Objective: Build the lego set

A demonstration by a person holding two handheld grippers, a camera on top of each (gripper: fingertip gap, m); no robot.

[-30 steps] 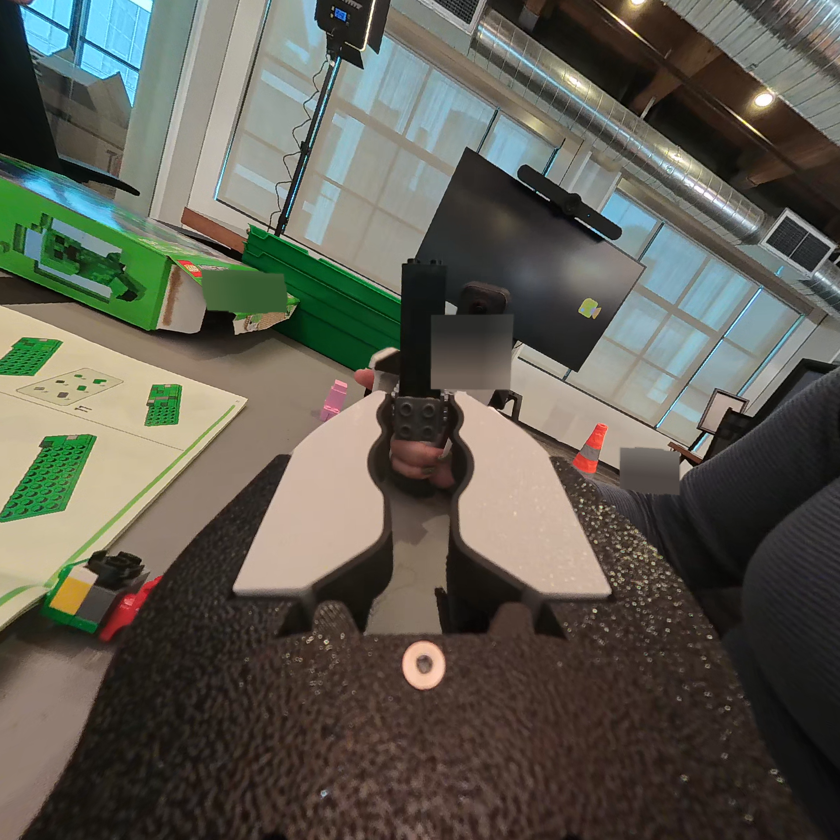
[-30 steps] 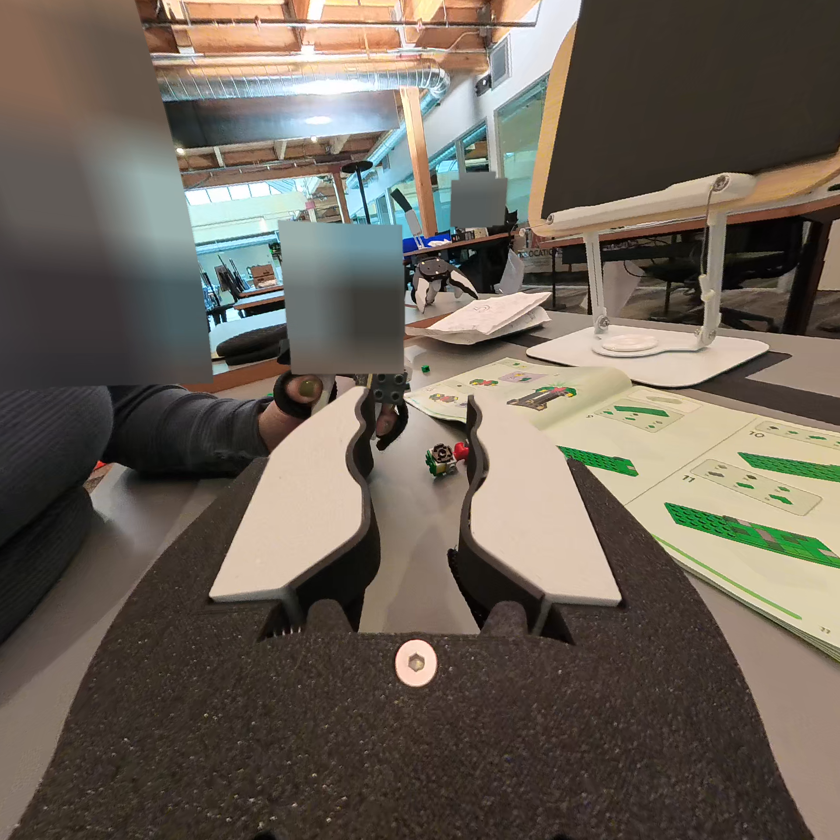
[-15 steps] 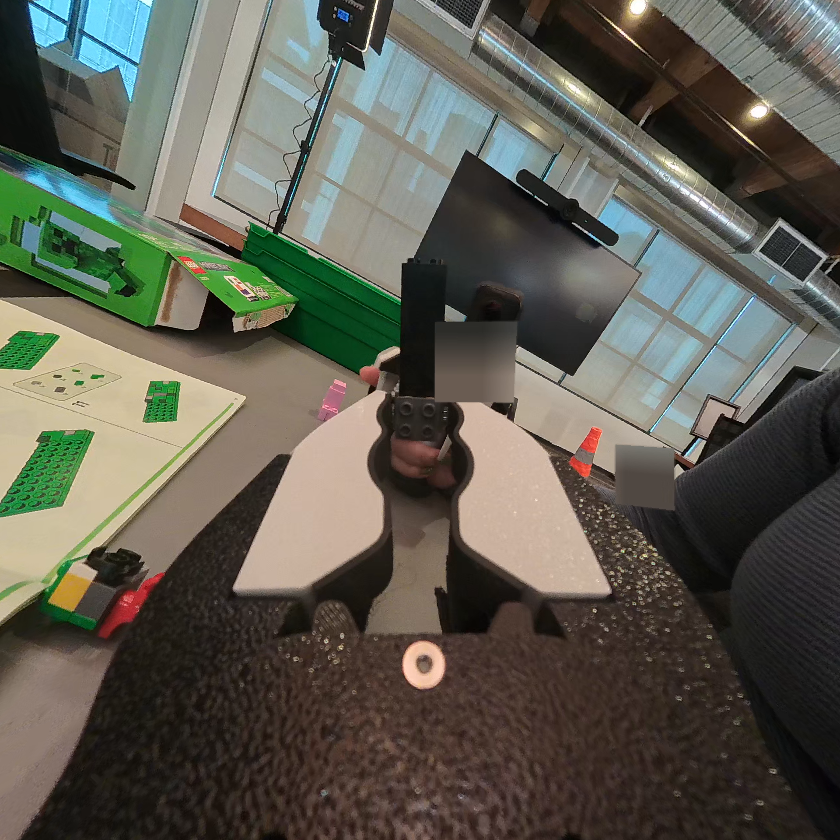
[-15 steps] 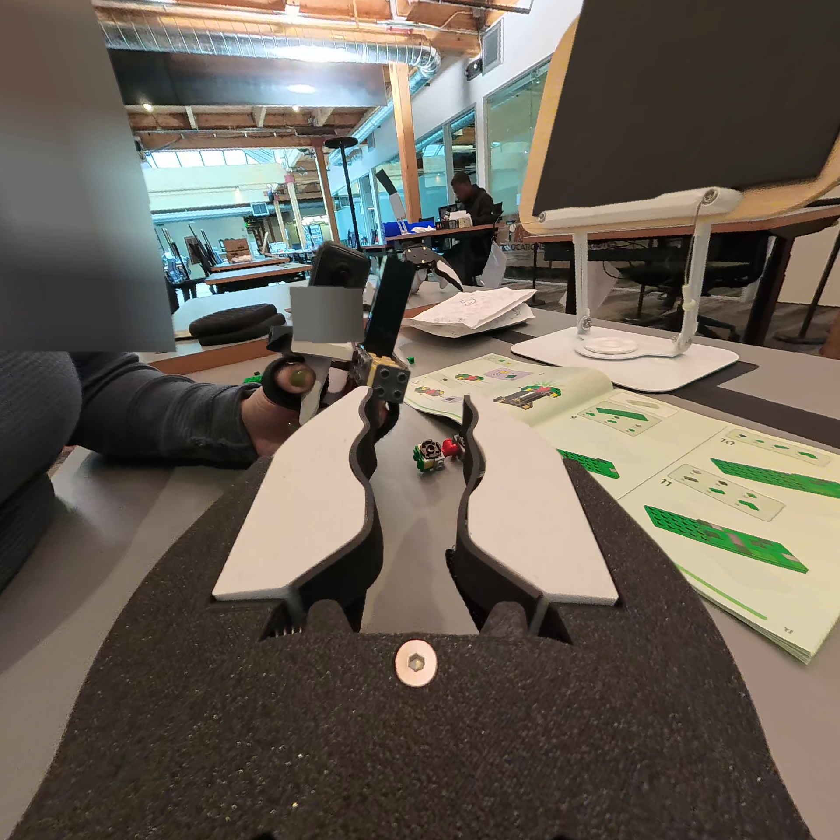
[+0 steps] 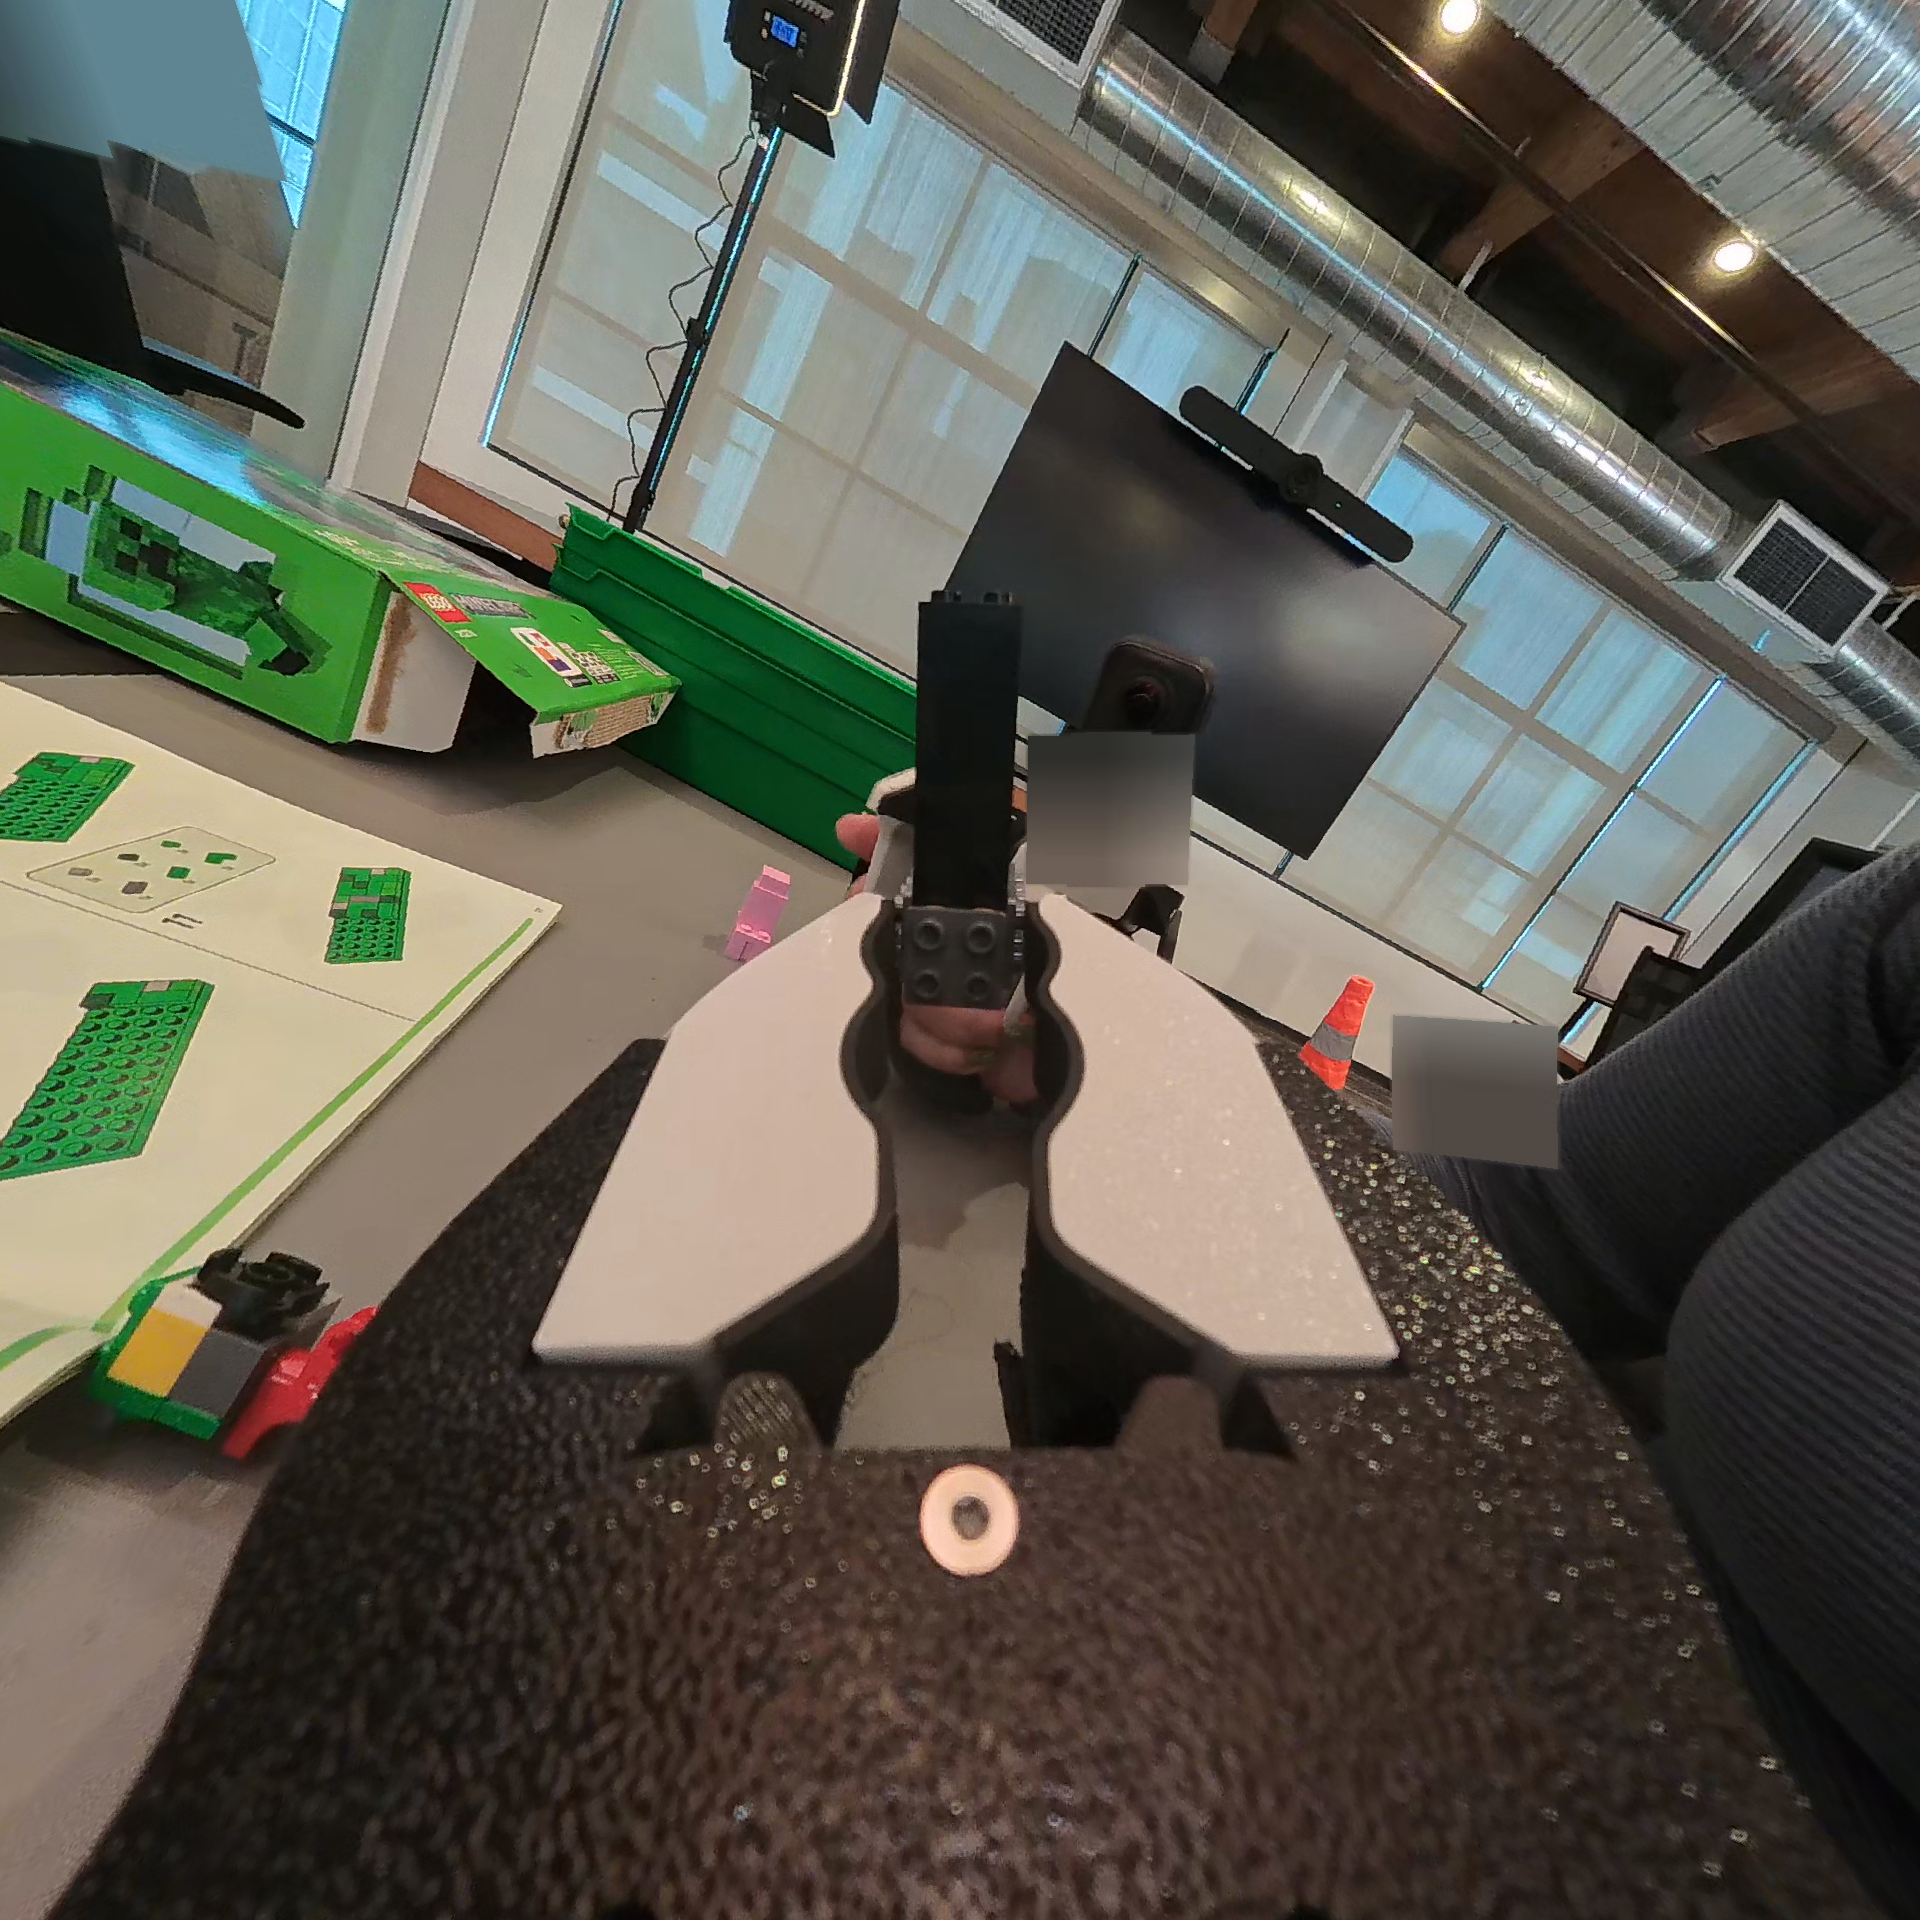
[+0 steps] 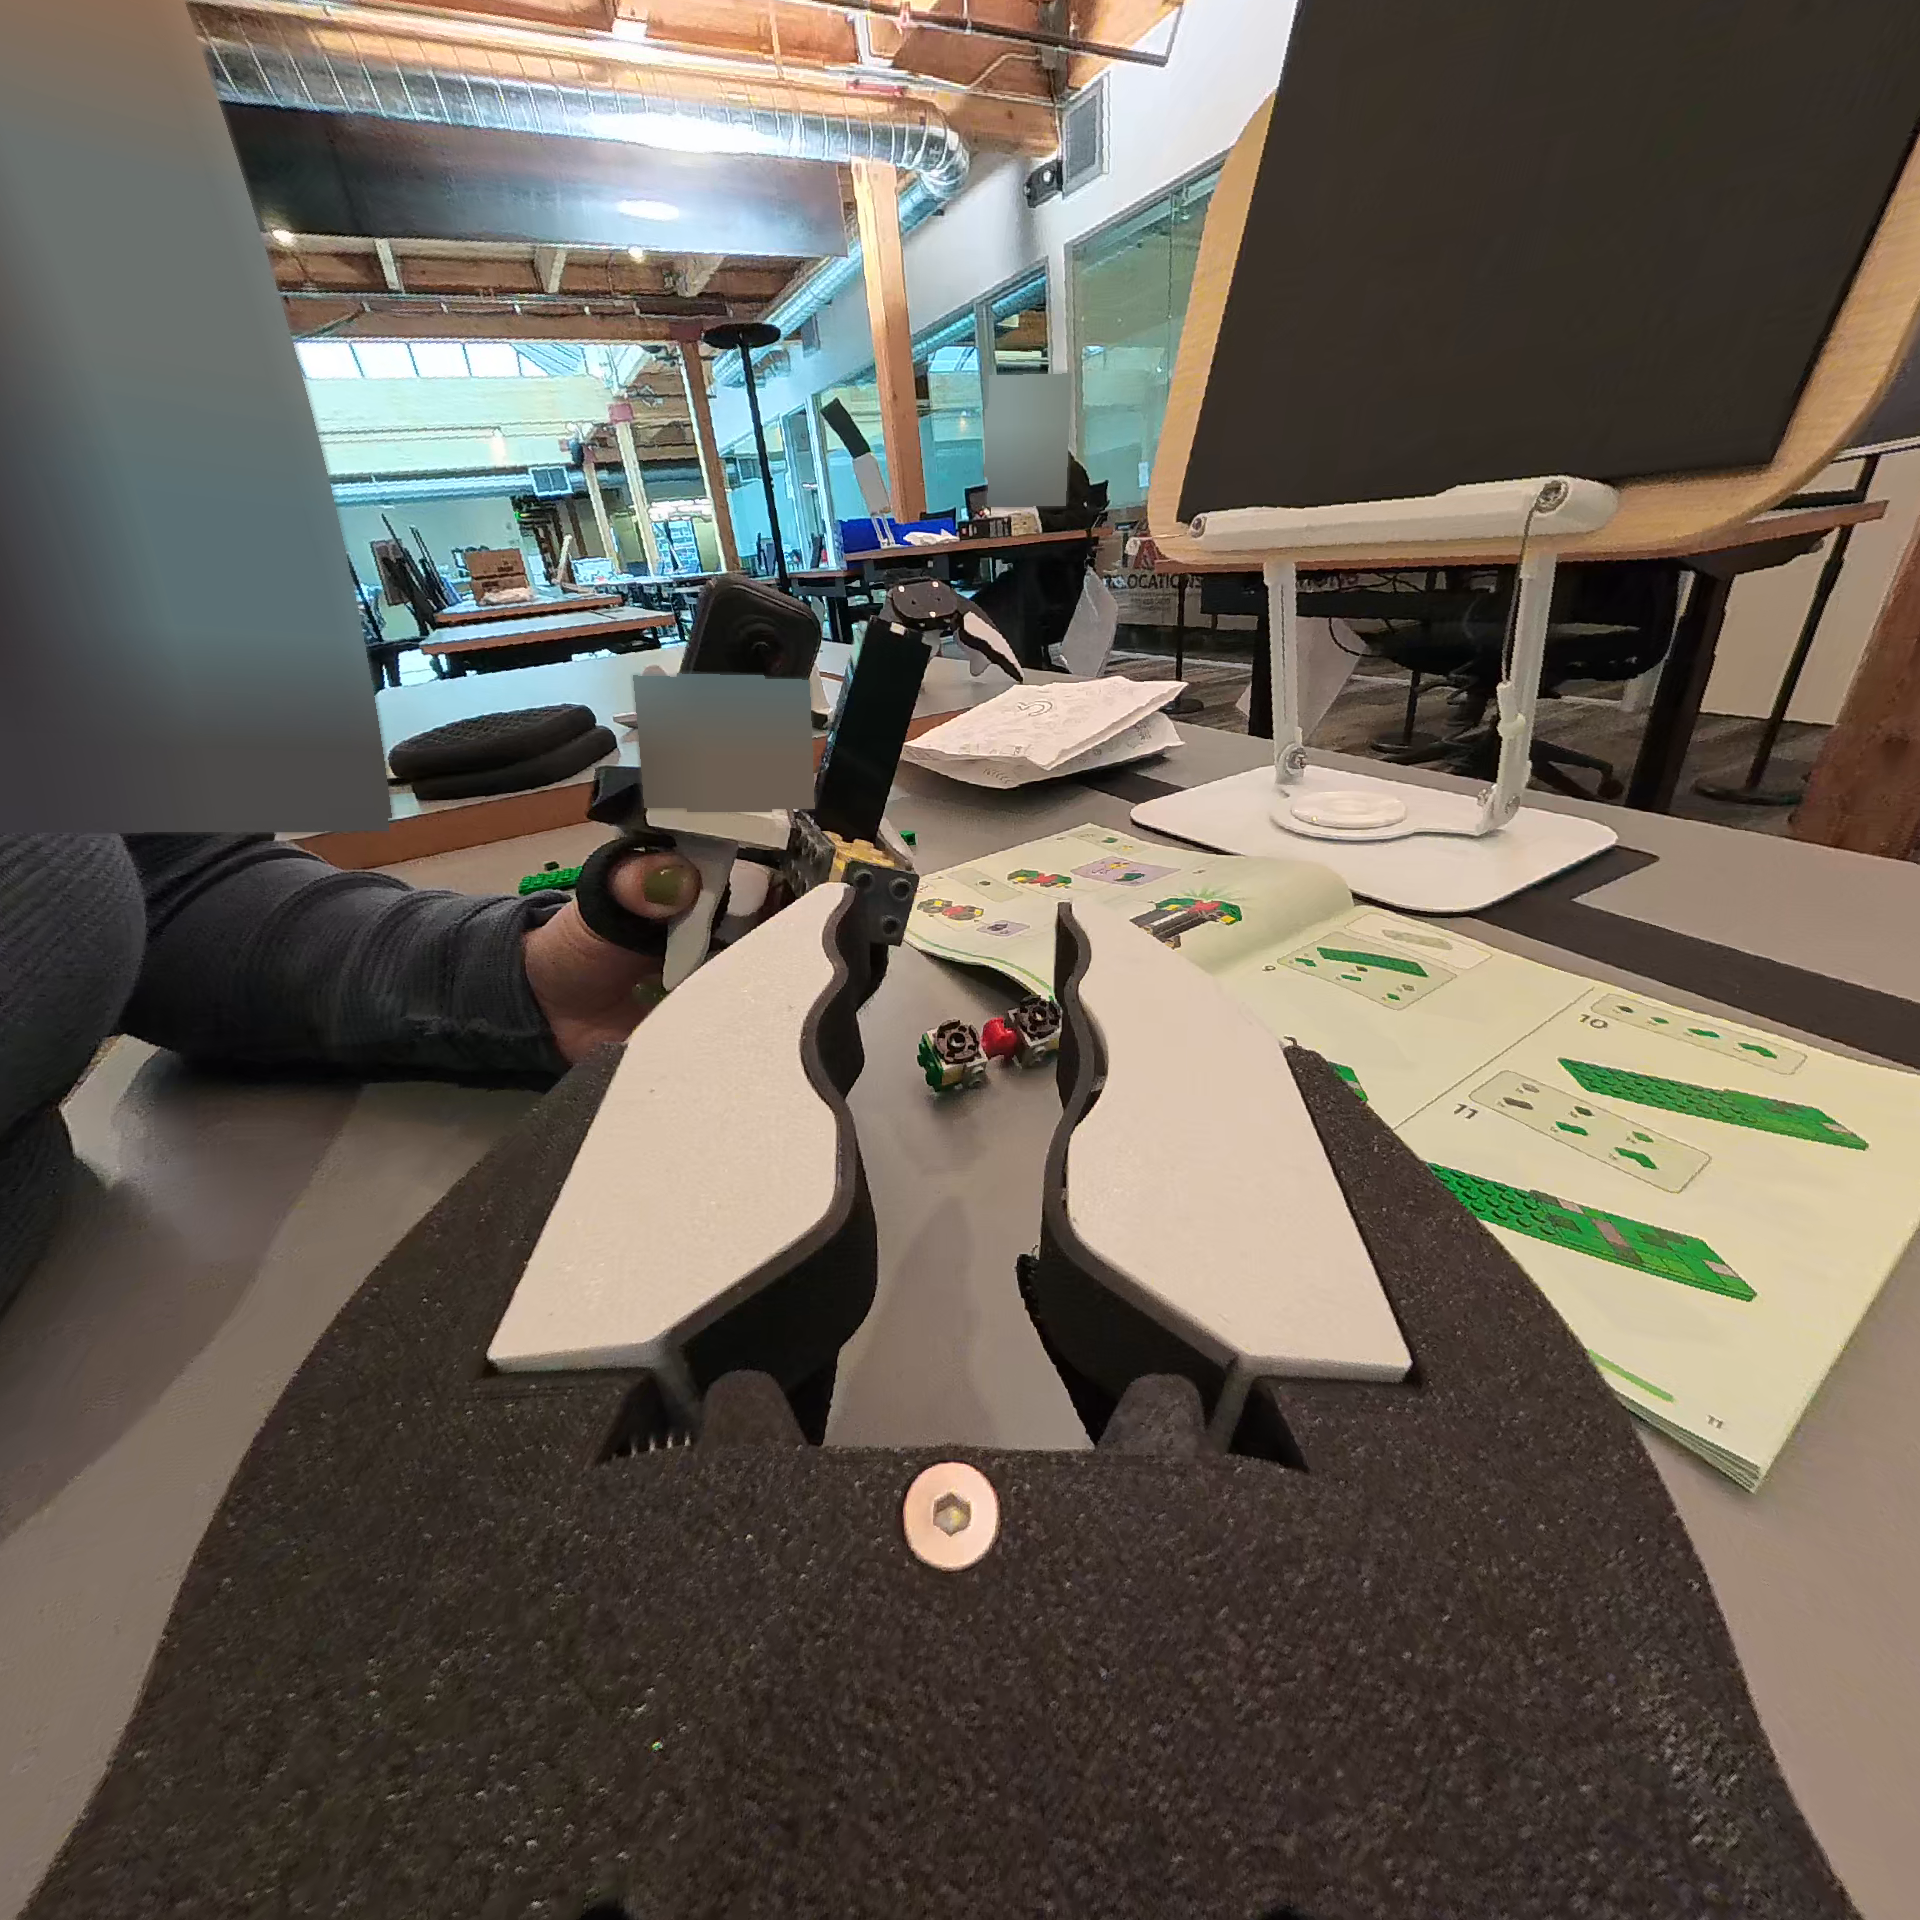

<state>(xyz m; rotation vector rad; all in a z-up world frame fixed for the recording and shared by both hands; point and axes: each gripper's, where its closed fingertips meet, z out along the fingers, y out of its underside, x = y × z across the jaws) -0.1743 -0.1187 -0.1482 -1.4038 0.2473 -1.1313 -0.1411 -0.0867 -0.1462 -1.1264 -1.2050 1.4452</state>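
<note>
My left gripper (image 5: 956, 920) is shut on a dark grey studded block (image 5: 954, 958) with a tall black column (image 5: 966, 748) standing up from it. The same assembly shows in the right wrist view (image 6: 883, 894), its column (image 6: 878, 717) leaning right, with a yellow brick in it. My right gripper (image 6: 961, 930) is open and empty, low over the table, and its left fingertip (image 6: 831, 925) is right beside the grey block. Two small lego builds (image 6: 951, 1055) with a red piece lie on the table between the right gripper's fingers.
The open instruction booklet (image 6: 1558, 1091) lies to the right and also shows in the left wrist view (image 5: 208, 987). A small yellow, grey and red build (image 5: 197, 1351), a pink piece (image 5: 764, 909) and the green set box (image 5: 208, 603) are there. A white stand with a screen (image 6: 1371, 821) stands at the back. There is about 6 centimeters between the tips of the two grippers.
The right gripper has moved closer to the assembly held in the left gripper, which now looks larger and tilted beside its left finger. The left wrist view has hardly changed.
</note>
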